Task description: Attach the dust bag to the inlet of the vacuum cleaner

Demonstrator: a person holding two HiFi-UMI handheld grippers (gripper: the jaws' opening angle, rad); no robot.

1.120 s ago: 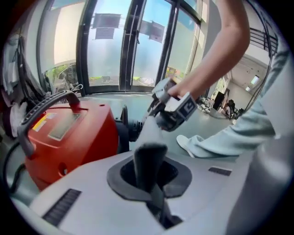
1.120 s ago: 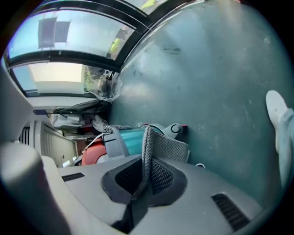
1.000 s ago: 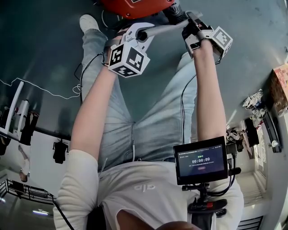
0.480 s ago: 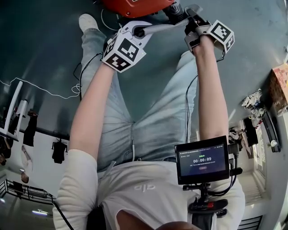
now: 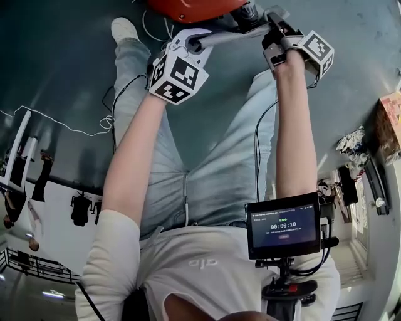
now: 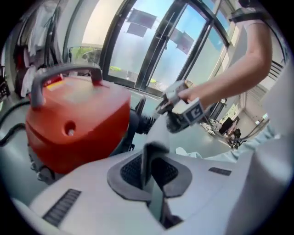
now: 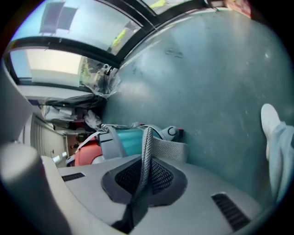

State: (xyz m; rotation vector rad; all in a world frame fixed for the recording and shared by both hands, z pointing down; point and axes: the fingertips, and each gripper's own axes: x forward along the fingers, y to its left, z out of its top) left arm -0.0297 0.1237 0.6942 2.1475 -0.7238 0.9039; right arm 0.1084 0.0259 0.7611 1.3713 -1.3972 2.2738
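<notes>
Dust bag is held stretched between our 2 grippers, just beside the red vacuum cleaner. The fingers of the left gripper and the right gripper are clenched on its edge. We judge it not yet attached; seating it on the inlet remains.

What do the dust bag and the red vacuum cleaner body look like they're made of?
The dust bag seems gray woven or non-woven fabric, matte: a fine dotted mesh texture shows and its edge bends limply. The vacuum cleaner body is probably moulded plastic, red-orange and smooth with a slight sheen: a rounded shell with soft highlights.
</notes>
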